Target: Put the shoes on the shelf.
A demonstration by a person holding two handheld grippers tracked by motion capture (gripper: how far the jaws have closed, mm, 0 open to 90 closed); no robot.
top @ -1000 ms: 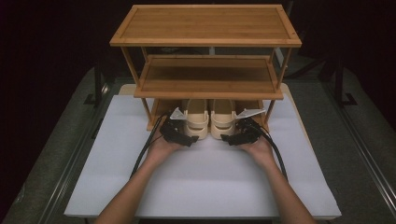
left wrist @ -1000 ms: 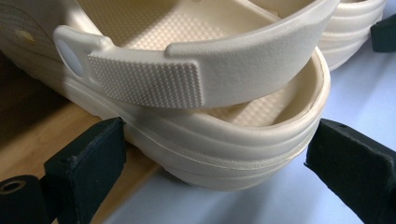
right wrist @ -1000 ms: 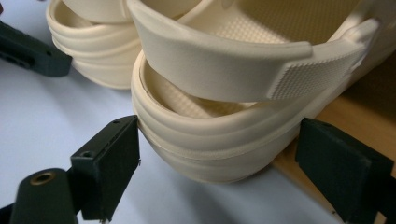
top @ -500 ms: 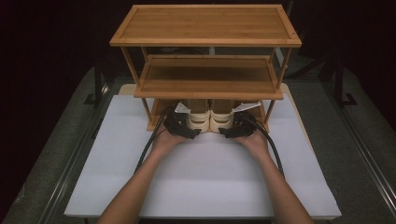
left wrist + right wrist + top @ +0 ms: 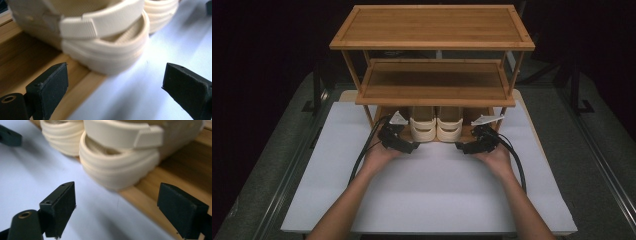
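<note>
Resting on the lowest tier of a three-tier bamboo shelf rack (image 5: pixel 434 95), at the far middle of a white table mat (image 5: pixel 432 190): a pair of cream strapped sandals, heels overhanging the tier's near edge. Left cream sandal (image 5: pixel 422 127) and right cream sandal (image 5: pixel 449 128) lying just beside each other, apparently touching, though blurred in the close views.

Hovering just near-left of the pair: left black two-jaw gripper (image 5: pixel 403 144), held in the left hand (image 5: pixel 379 156), jaws spread wide with nothing between them. In the left gripper view, left black two-jaw gripper (image 5: pixel 115 85) facing the heel of the left cream sandal (image 5: pixel 105 50), clear of it.

Hovering just near-right of the pair: right black two-jaw gripper (image 5: pixel 466 147), held in the right hand (image 5: pixel 497 157), jaws likewise spread and gripping nothing. In the right gripper view, right black two-jaw gripper (image 5: pixel 116 206) facing the heel of the right cream sandal (image 5: pixel 120 167), not touching it.

Trailing toward the near side from each gripper: a black cable (image 5: pixel 362 160).
</note>
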